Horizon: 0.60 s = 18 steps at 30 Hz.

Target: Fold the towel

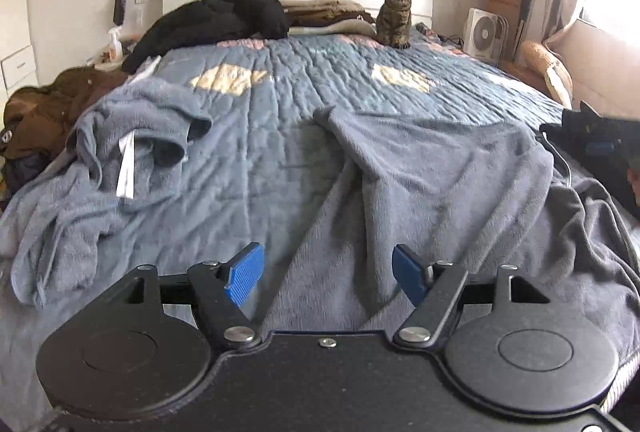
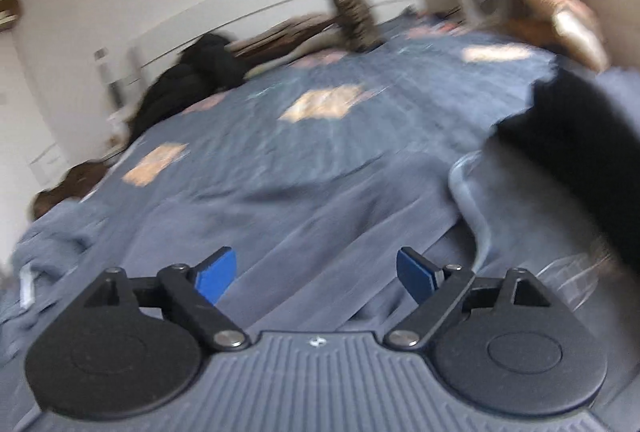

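A large grey-blue towel lies spread and wrinkled over the near right part of the bed, one corner pointing toward the headboard. My left gripper is open just above the towel's near edge, and nothing sits between its blue pads. The right wrist view is blurred by motion. There the same towel stretches ahead in long creases. My right gripper is open over it and holds nothing.
A second grey towel lies crumpled at the left. The blue quilt covers the bed. A tabby cat sits by the headboard beside black clothing. A black cat-like shape rests on the towel's right edge.
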{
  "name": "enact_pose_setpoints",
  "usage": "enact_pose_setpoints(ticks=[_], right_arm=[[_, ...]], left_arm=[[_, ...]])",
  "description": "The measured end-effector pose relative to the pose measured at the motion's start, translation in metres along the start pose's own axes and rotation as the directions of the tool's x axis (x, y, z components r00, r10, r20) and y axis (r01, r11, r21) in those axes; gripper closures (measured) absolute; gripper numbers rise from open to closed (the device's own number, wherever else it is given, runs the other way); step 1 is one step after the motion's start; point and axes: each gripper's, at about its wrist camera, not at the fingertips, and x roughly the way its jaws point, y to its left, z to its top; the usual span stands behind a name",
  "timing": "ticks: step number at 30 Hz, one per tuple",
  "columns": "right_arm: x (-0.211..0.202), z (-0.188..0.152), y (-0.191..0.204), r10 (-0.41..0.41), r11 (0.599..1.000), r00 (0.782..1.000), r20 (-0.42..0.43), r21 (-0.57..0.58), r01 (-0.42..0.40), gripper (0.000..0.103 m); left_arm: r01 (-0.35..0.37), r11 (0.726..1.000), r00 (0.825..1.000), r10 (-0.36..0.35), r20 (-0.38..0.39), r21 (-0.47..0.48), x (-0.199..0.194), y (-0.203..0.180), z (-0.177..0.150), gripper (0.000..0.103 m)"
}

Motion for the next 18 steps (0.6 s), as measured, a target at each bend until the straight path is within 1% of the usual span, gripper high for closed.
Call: enact_pose_setpoints(ticks=[2, 4, 7, 9, 11, 15, 17, 18], right_arm=[[-0.002, -0.008, 0.008, 0.079, 0.997, 0.997, 0.001, -0.011, -0.079, 0.016], [-0.002, -0.01, 0.018, 0.13, 0.99, 0.992, 0.007, -0.048, -0.129, 0.016], [-0.003, -0.008, 0.033, 0.203, 0.978, 0.979, 0.008, -0.06, -0.202, 0.016], [-0.004, -0.007, 0.04, 0.245, 0.968, 0.969, 0.007, -0.06, -0.245, 0.015], [-0.001, -0.006, 0.041, 0.26, 0.964, 0.966, 0.005, -0.057, -0.26, 0.015], [0.008, -0.003, 0.044, 0.283, 0.958, 0.959, 0.003, -0.05, -0.283, 0.014], [0.013, -0.002, 0.04, 0.296, 0.954, 0.955, -0.002, -0.041, -0.296, 0.014], [0.016, -0.001, 0.038, 0.303, 0.952, 0.953, -0.005, -0.036, -0.303, 0.014]], left_arm=[[-0.012, 1.0, 1.0, 0.012, 0.009, 0.0, 0.005, -0.004, 0.01, 0.033], [-0.009, 1.0, 1.0, 0.009, 0.018, -0.015, 0.014, -0.007, 0.02, 0.033], [0.003, 0.999, 1.0, -0.002, 0.023, -0.041, 0.037, -0.013, 0.034, 0.033], [0.005, 0.999, 1.0, -0.004, 0.025, -0.039, 0.056, -0.016, 0.044, 0.033], [-0.009, 1.0, 1.0, 0.01, 0.018, -0.029, 0.077, -0.019, 0.053, 0.033], [-0.039, 0.999, 0.999, 0.039, 0.0, -0.022, 0.122, -0.025, 0.072, 0.039], [-0.036, 0.999, 0.999, 0.036, -0.008, -0.016, 0.145, -0.03, 0.081, 0.044], [-0.035, 0.999, 0.999, 0.035, -0.01, -0.008, 0.157, -0.033, 0.084, 0.044]])
